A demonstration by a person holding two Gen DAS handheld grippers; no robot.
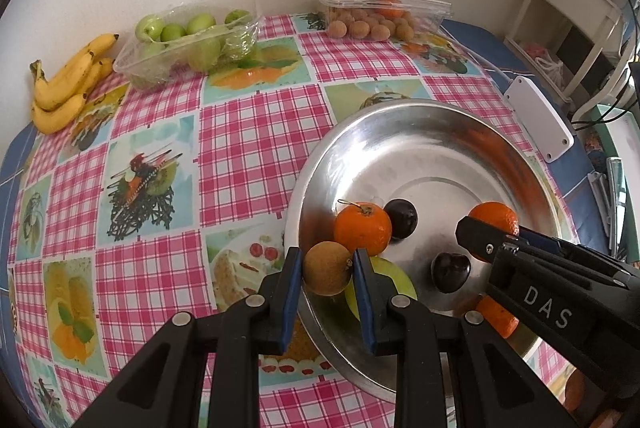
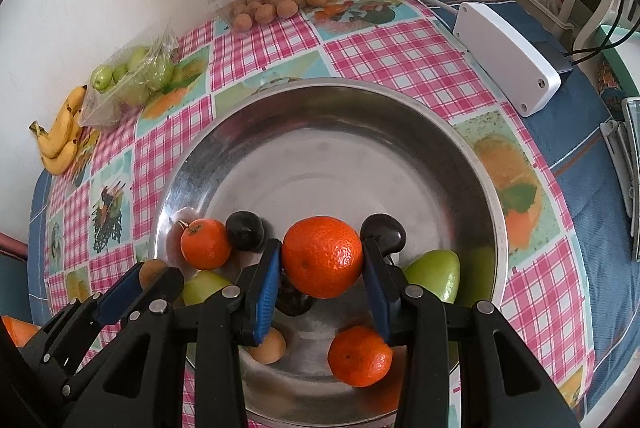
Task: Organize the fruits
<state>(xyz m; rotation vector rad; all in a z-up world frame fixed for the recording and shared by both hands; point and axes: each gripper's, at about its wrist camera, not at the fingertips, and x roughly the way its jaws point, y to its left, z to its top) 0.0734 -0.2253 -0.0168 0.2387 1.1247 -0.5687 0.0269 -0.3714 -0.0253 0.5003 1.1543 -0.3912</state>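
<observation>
Three mandarins, two dark plums, two green fruits, one metal bowl, one banana bunch, two clear tubs

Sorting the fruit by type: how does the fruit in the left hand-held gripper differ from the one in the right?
The longan in the left hand-held gripper is brown, dull and smaller; the mandarin in the right hand-held gripper is bright orange, dimpled and larger. Both are round and clamped between blue pads above the steel bowl.
</observation>
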